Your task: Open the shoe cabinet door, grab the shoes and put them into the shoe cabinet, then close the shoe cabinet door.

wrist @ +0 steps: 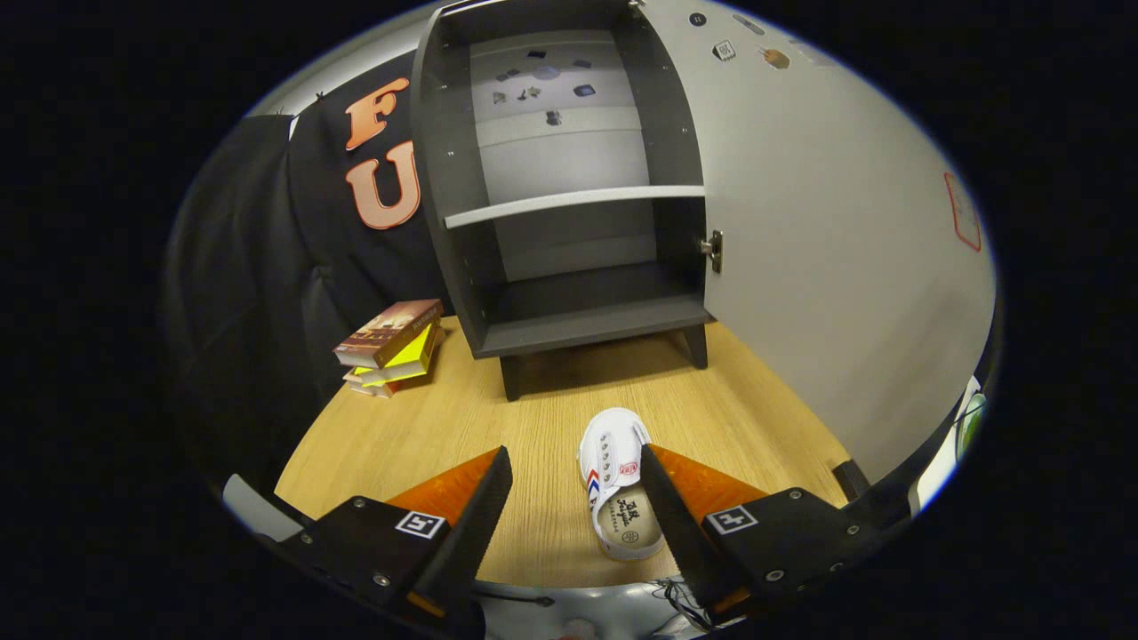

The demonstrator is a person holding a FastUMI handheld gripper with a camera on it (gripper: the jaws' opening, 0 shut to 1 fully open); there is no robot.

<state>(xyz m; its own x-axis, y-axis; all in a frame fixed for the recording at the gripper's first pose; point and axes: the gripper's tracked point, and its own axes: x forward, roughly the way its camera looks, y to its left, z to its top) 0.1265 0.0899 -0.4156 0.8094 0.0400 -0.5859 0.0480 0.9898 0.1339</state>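
Observation:
A dark grey shoe cabinet (569,187) stands on the wooden table, with its light grey door (827,249) swung wide open to the right. Inside I see one pale shelf (573,204) and a bare bottom compartment (587,316). A small white shoe (618,480) with red and blue stripes lies on the table in front of the cabinet, toe toward it. My gripper (576,467) is open above the table. The shoe lies between the fingers, close against the right finger (662,498) and apart from the left one.
A stack of books (391,347) lies on the wooden table (498,427) left of the cabinet, near the black cloth wall. The open door blocks the right side of the table. A cable lies at the table's near edge.

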